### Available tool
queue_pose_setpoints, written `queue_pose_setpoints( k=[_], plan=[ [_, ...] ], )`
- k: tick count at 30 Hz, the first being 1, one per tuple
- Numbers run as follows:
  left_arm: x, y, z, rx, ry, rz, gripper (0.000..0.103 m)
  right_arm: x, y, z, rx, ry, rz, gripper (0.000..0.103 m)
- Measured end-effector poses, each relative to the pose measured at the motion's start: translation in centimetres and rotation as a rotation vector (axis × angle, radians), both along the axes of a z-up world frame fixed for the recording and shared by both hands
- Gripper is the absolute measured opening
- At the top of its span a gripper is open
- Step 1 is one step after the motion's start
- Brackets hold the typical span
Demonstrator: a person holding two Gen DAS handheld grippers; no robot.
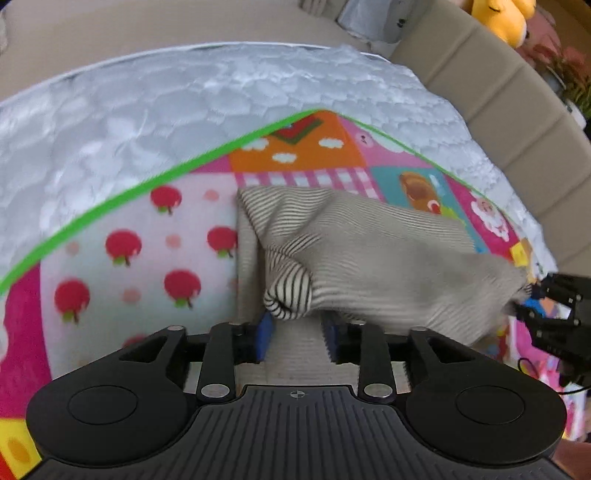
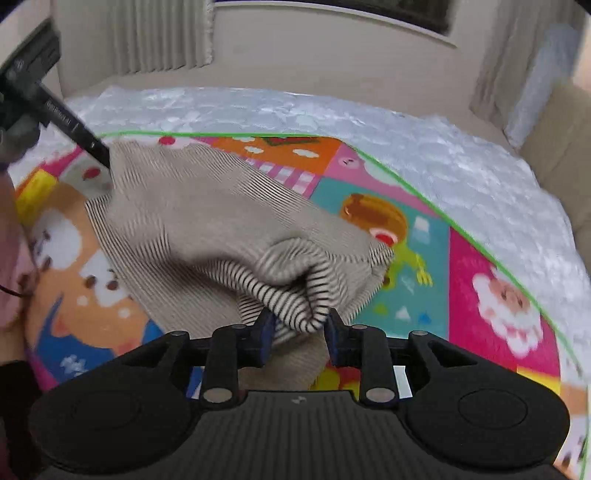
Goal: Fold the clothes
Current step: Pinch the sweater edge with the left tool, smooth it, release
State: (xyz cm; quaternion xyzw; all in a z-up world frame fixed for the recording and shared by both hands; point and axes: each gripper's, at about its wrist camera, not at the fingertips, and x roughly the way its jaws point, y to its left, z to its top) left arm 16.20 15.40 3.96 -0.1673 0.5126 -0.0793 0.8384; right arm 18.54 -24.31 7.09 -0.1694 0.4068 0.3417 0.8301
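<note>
On the bed (image 1: 184, 96): one striped garment (image 1: 369, 251), one cartoon blanket (image 1: 110, 240), two grippers; beyond it, apparently one yellow plush toy (image 1: 498, 18).

Garment (image 1: 388, 251) in my jaws: beige, thin dark stripes, bolder black-and-white at bunched folds. Mat (image 1: 122, 240) beneath: patchwork of pink, orange, teal, red apples on white, green border. Bedspread (image 1: 184, 99) pale blue-white, quilted.

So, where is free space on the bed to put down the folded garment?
Free: the apple-print patch of the blanket, left of the striped garment, and the white quilt beyond the green edge. Crowded: around the garment, where both grippers work.
</note>
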Motion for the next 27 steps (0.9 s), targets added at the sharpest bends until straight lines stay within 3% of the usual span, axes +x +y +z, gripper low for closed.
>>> queue_pose_setpoints(
  k=[2, 4, 7, 12, 15, 18, 20, 21, 23, 27],
  plan=[
    [-0.3, 0.3, 0.2, -0.025, -0.006, -0.001, 0.048, 0.2, -1.4, 1.0, 0.082, 0.073, -0.084, 0.04],
    [-0.6, 0.6, 0.3, -0.056, -0.01, -0.005, 0.056, 1.1, -2.6, 1.2, 0.186, 0.157, -0.192, 0.057],
    [-0.5, 0.8, 0.1, -0.109, -0.013, 0.014, 0.077, 2.6, -4.1, 0.2, 0.347, 0.333, -0.36, 0.059],
    [0.6, 0.2, -1.9, -0.162, 0.02, 0.052, 0.084, 4.0, -5.0, -3.8, 0.582, 0.662, -0.622, 0.06],
    [1.0, -0.4, -3.5, -0.194, 0.019, 0.065, 0.087, 4.6, -4.0, -5.3, 0.622, 0.755, -0.703, 0.061],
    [1.3, -0.8, -5.2, -0.211, 0.024, 0.066, 0.088, 5.7, -1.9, -6.0, 0.54, 0.74, -0.72, 0.061],
    [1.5, -0.7, -5.8, -0.214, 0.03, 0.058, 0.087, 6.7, 0.2, -5.5, 0.452, 0.673, -0.688, 0.031],
    [1.6, -0.5, -5.9, -0.223, 0.025, 0.059, 0.087, 7.2, 1.2, -4.1, 0.439, 0.593, -0.631, 0.013],
    [1.8, 0.1, -6.1, -0.246, 0.018, 0.066, 0.087, 8.1, 3.4, -0.9, 0.421, 0.424, -0.505, 0.012],
    [1.8, 1.2, -6.6, -0.304, 0.015, 0.098, 0.086, 7.8, 6.1, 5.2, 0.407, 0.168, -0.311, 0.012]
  ],
)
